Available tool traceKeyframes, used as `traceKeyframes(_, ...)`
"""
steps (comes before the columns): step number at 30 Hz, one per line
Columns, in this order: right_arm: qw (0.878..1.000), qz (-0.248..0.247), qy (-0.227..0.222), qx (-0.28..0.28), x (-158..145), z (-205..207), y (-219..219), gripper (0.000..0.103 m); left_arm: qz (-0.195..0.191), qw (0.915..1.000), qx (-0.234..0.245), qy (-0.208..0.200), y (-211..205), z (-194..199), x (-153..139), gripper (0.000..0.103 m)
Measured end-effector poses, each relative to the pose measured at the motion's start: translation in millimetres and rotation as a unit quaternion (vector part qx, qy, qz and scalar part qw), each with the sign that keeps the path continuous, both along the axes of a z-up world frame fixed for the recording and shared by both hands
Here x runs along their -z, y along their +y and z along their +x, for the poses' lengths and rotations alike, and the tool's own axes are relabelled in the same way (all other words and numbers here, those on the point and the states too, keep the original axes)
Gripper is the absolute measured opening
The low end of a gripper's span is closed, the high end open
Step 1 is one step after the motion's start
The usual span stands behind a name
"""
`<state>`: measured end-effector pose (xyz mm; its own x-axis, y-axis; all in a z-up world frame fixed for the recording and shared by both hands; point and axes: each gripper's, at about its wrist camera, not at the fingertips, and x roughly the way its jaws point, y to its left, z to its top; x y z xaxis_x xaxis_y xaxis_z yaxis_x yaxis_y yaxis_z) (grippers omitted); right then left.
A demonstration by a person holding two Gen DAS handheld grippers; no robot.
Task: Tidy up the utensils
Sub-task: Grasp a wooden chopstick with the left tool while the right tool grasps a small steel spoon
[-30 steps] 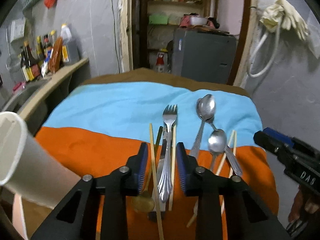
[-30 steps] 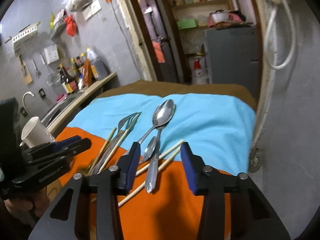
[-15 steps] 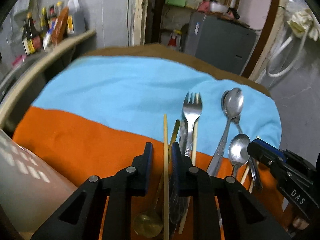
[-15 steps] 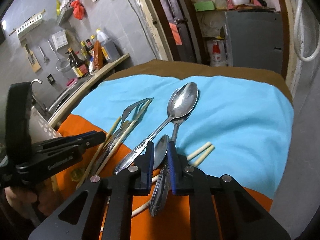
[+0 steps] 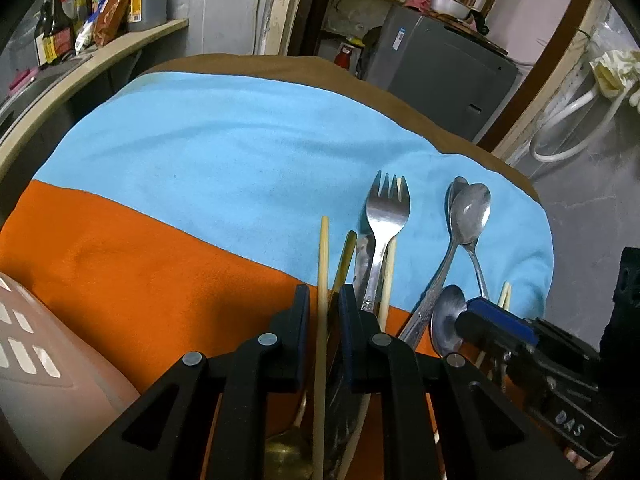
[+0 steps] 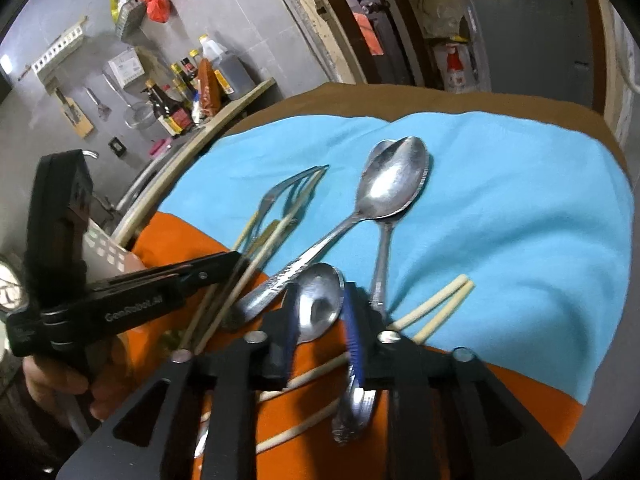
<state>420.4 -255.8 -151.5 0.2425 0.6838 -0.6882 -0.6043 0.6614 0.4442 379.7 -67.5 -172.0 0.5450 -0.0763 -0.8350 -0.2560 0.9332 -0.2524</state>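
Observation:
Utensils lie on a cloth that is blue (image 5: 220,140) at the far side and orange (image 5: 140,272) at the near side. My left gripper (image 5: 324,308) points down over a pale chopstick (image 5: 323,264), jaws closing with the chopstick and a brass spoon handle (image 5: 346,252) between them and gaps showing. A fork (image 5: 386,216) and a large spoon (image 5: 472,212) lie to the right. My right gripper (image 6: 320,316) straddles the small spoon's bowl (image 6: 320,300), jaws opening. Whether the pads touch the bowl is unclear.
A pale slotted container (image 5: 40,380) stands at the lower left, beside the left gripper. Two more chopsticks (image 6: 444,300) lie right of the right gripper. A counter with bottles (image 5: 92,0) runs along the left, and a grey cabinet (image 5: 440,64) stands behind the table.
Both grippers came forward and down onto the utensils. The left jaws narrowed around the chopstick. The right jaws closed over the small spoon, then widened again.

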Motion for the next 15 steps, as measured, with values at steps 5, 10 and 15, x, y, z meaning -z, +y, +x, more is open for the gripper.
traceKeyframes(5, 1.000, -0.008, -0.001, -0.008, -1.7, -3.0, 3.1, 0.029, -0.010, 0.9999, -0.009, -0.002, -0.3, -5.8, -4.5, 0.004)
traceKeyframes(10, 0.999, -0.027, -0.011, -0.019, -1.9, -5.7, 8.8, 0.029, -0.017, 0.9996, -0.019, -0.012, -1.3, -20.6, -10.1, 0.003)
traceKeyframes(15, 0.999, -0.036, -0.023, -0.032, -0.6, -5.7, 18.2, 0.029, -0.018, 0.9993, -0.030, -0.016, 1.1, -30.7, -11.5, 0.003)
